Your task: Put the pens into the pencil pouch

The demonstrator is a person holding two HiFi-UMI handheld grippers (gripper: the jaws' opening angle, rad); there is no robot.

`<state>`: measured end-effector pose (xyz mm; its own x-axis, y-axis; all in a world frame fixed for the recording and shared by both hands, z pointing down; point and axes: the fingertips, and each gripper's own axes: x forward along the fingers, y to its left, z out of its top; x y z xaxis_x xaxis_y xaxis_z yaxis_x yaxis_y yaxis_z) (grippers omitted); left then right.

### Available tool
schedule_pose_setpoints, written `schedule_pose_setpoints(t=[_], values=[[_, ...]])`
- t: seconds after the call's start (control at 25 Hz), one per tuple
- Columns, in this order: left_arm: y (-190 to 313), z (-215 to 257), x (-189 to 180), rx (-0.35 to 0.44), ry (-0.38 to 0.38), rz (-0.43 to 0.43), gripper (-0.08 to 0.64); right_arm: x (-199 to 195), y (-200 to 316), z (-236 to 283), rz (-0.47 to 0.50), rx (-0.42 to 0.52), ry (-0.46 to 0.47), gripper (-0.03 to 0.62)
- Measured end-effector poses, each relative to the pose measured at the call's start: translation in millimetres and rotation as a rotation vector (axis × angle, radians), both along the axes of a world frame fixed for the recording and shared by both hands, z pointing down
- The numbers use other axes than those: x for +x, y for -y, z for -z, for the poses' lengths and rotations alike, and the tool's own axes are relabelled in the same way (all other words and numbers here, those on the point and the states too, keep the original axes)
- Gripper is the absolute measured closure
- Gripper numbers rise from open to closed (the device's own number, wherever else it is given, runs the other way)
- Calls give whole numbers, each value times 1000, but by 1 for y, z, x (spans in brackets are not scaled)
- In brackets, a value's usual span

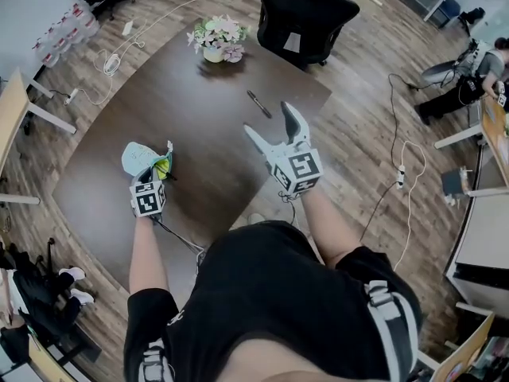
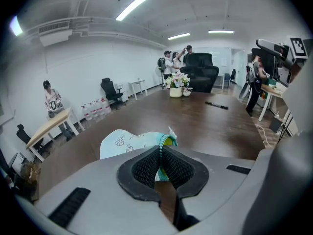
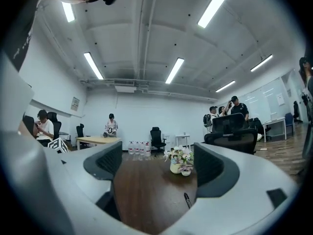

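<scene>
A light teal pencil pouch (image 1: 145,159) lies on the left side of the dark wooden table (image 1: 191,102). My left gripper (image 1: 161,173) is shut on the pouch's zipper edge (image 2: 159,153), and a yellow lining shows at the mouth. One black pen (image 1: 258,103) lies farther out on the table, toward the chair. My right gripper (image 1: 273,126) hovers open above the table, short of the pen, with nothing between its jaws. In the right gripper view the pen (image 3: 187,199) shows low between the jaws, in front of the flower pot.
A pot of flowers (image 1: 218,40) stands at the table's far side, with a black office chair (image 1: 305,10) behind it. Cables (image 1: 398,173) trail on the wooden floor to the right. People stand and sit around the room (image 2: 176,60).
</scene>
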<state>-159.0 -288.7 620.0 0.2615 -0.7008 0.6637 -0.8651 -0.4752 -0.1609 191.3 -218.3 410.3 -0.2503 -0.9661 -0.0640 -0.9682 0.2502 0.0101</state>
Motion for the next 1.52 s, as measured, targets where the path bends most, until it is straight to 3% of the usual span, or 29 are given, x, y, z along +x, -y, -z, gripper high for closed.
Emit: schedule_pose_setpoints(t=[0.08, 0.24, 0.36, 0.44, 0.52, 0.56, 0.96, 1.52], values=[[-2, -1, 0, -2, -2, 2, 545, 7, 9, -13, -11, -41, -27, 124], [-5, -3, -1, -7, -2, 1, 545, 18, 33, -57, -2, -176, -146, 120], [-7, -2, -2, -10, 3, -2, 545, 25, 53, -98, 58, -326, -235, 127], [-8, -3, -4, -12, -1, 4, 545, 31, 62, -125, 91, -433, -287, 163], [-10, -4, -5, -16, -7, 9, 545, 42, 70, -150, 97, -531, -311, 253], [-10, -6, -6, -18, -7, 11, 545, 49, 75, -162, 94, -570, -313, 295], [-8, -12, -10, -45, -11, 45, 545, 90, 104, -252, 54, -830, -297, 408], [-3, -24, -22, -78, 9, 99, 545, 104, 127, -313, 45, -1001, -233, 446]])
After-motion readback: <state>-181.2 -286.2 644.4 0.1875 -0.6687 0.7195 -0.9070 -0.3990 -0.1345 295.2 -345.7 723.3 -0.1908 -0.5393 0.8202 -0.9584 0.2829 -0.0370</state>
